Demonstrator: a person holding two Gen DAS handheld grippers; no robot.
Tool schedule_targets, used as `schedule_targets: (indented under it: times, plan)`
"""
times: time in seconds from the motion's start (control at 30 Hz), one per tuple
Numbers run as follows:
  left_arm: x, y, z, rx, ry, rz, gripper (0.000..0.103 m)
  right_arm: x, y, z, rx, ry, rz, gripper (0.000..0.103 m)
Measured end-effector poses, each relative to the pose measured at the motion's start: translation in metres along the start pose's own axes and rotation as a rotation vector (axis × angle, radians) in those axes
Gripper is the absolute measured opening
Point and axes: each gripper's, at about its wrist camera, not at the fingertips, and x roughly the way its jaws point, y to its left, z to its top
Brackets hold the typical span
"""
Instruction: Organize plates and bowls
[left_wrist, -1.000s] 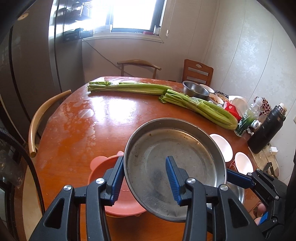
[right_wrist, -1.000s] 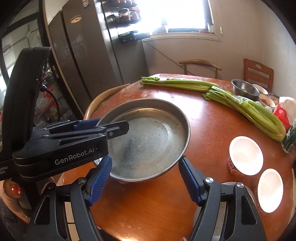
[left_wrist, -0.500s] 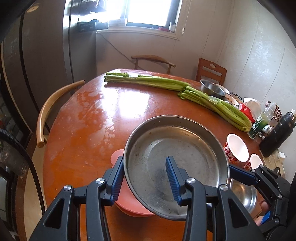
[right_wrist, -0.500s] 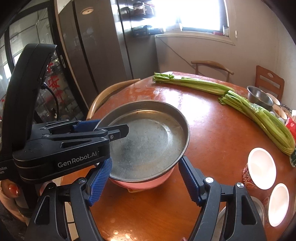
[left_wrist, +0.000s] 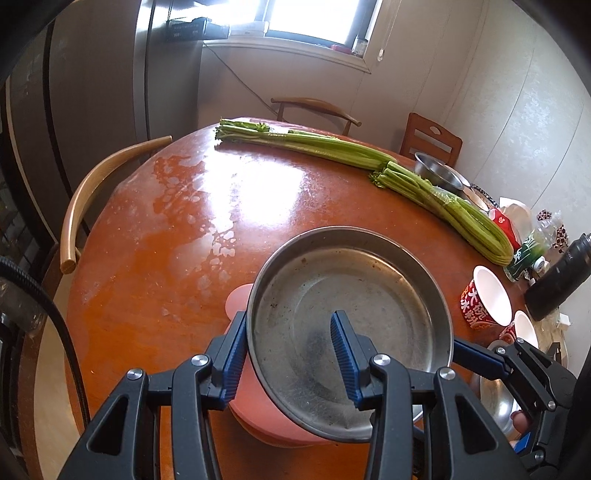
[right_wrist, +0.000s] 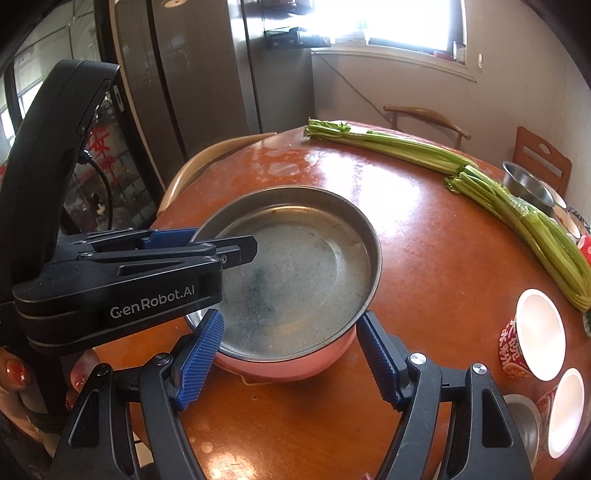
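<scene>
A wide steel plate (left_wrist: 351, 295) sits in a pink bowl (left_wrist: 238, 299) on the round wooden table (left_wrist: 177, 229). My left gripper (left_wrist: 288, 362) straddles the plate's near rim, one finger outside and one inside; the gap looks wider than the thin rim. In the right wrist view the plate (right_wrist: 295, 273) rests in the pink bowl (right_wrist: 295, 365), and the left gripper (right_wrist: 207, 247) reaches over the plate's left rim. My right gripper (right_wrist: 290, 360) is open and empty, its fingers either side of the bowl's near edge.
Two long celery bundles (left_wrist: 369, 162) lie across the far side. Two white paper cups (right_wrist: 541, 332) and a small steel bowl (right_wrist: 524, 417) stand at the right. A steel bowl (left_wrist: 437, 177), a black flask (left_wrist: 557, 280) and packets crowd the right edge. Chairs (left_wrist: 96, 184) surround the table.
The plate has come down over the pink bowl and now rests in it. Both grippers have moved with it toward the near left part of the table.
</scene>
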Motion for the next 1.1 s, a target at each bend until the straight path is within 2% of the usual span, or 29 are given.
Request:
schedule_targets:
  times: [0.27, 0.57, 1.1]
  plan:
    - [0.015, 0.011, -0.004, -0.021, 0.012, -0.016, 0.044, 0.019, 0.004, -0.004, -0.006, 0.036, -0.008, 0.077]
    - [0.026, 0.017, -0.009, -0.02, 0.021, 0.007, 0.044, 0.039, 0.009, -0.005, -0.015, 0.074, -0.018, 0.077]
    - [0.032, 0.026, -0.016, -0.055, 0.029, 0.016, 0.044, 0.049, 0.016, -0.008, -0.05, 0.086, -0.024, 0.077]
